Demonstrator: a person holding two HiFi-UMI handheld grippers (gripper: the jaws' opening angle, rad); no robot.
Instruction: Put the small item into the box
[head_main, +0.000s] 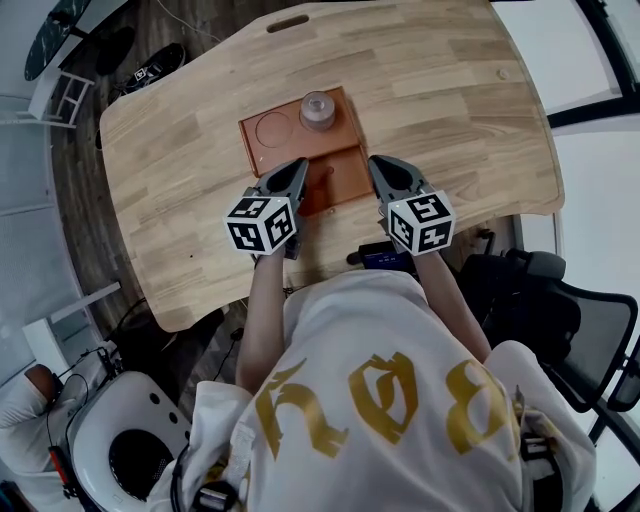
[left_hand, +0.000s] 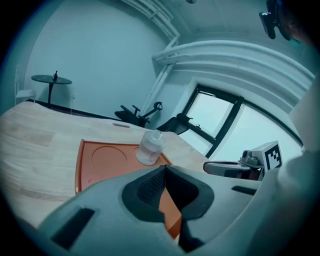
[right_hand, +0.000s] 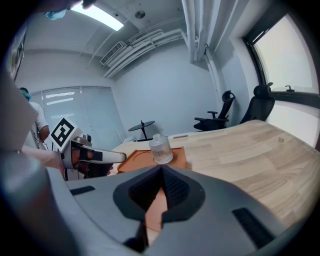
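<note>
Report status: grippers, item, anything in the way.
Left gripper shut, empty. Right gripper shut, empty. Small clear bottle upright in orange box, far right recess. Nothing between grippers and bottle.

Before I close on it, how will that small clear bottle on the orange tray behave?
The clear bottle looks small and see-through, so probably light. It stands upright, wider than its cap, on the orange tray; a low push likely slides it, a high one may tip it. Its round, smooth wall could slip or roll.
</note>
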